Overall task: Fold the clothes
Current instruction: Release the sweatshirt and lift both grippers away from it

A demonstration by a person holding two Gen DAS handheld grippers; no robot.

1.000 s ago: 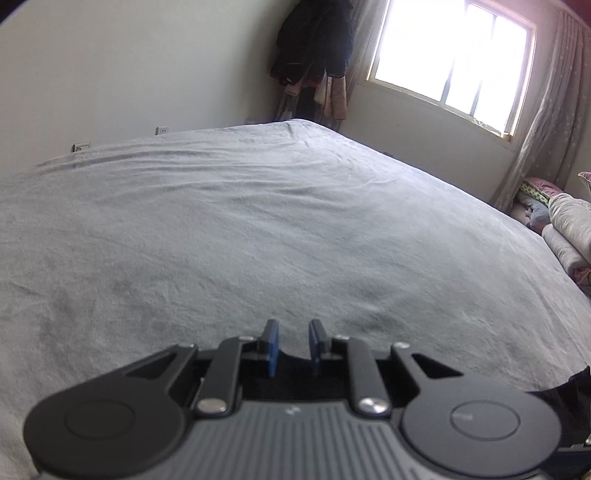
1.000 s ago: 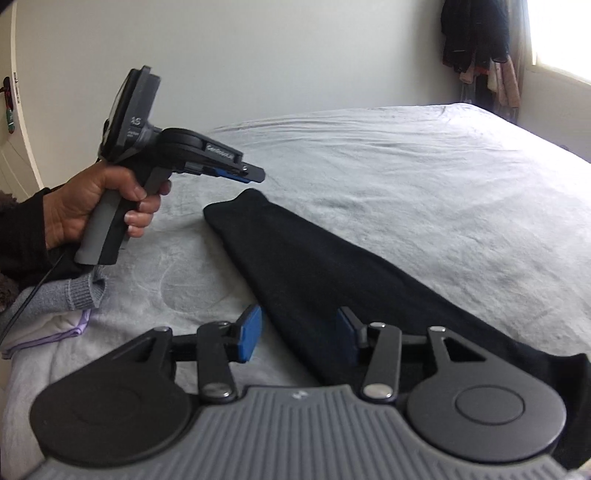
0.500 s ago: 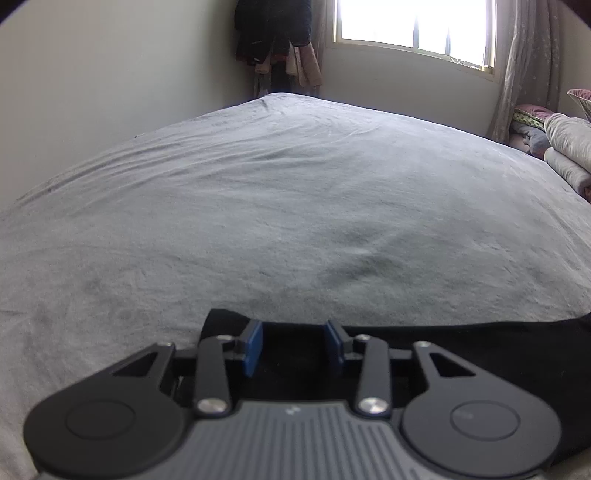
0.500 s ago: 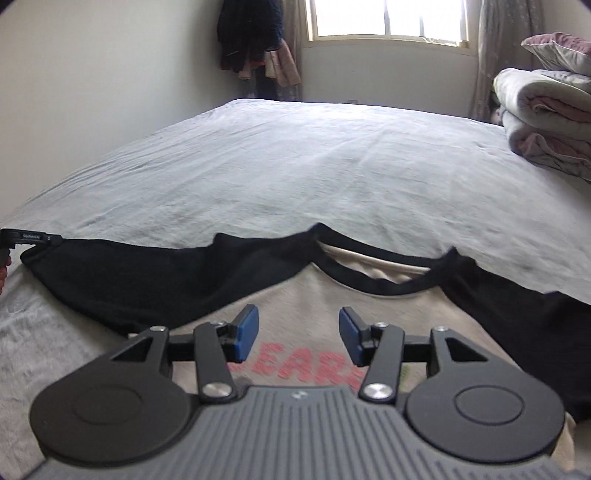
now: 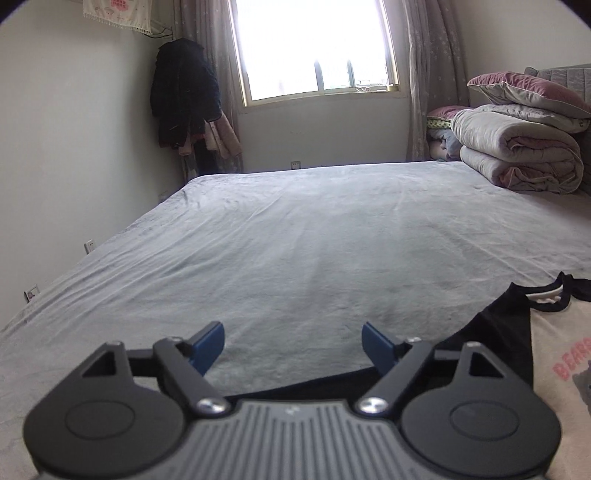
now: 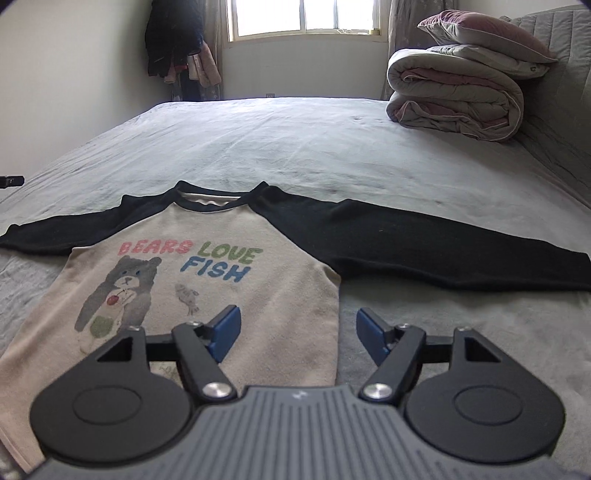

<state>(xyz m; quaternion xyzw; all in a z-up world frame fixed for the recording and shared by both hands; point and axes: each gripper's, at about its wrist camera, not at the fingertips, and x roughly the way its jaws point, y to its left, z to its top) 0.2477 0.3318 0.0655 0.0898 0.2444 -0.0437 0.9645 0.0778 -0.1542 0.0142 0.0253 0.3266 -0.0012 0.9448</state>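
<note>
— Over the near edge of the bed (image 5: pixel 295 240), from the left wrist view, what do you get?

— The left gripper (image 5: pixel 293 341) with its jaws opening and nothing between them, only grey bedspread beyond the blue pads. The shirt (image 5: pixel 554 350) lies at the right of that view: a black sleeve runs under the gripper body, and the cream front with pink lettering shows at the edge.

— And the right wrist view?

— The shirt (image 6: pixel 207 266) is spread flat, face up, collar towards the window (image 6: pixel 303 16), both black sleeves stretched out sideways. The right gripper (image 6: pixel 297 332) hangs above the lower right side of the cream body, jaws opening too, gripping nothing. The tip of the other gripper just shows at the far left edge.

— So the step in hand?

— I'd judge the laying-out is done and the first fold is next. To do it well, each gripper should pinch one layer cleanly at a sleeve cuff or side seam, lift only a little, and carry the sleeve across the chest so the edge lands straight. Dragging would ruck the soft bedspread and the cloth together.

— Any containers?

— None that I can see; no basket or box. The nearest to storage is the stacked quilt (image 6: pixel 458 92) with a pillow (image 6: pixel 484 33) on top, near the headboard, well apart from the shirt.
</note>
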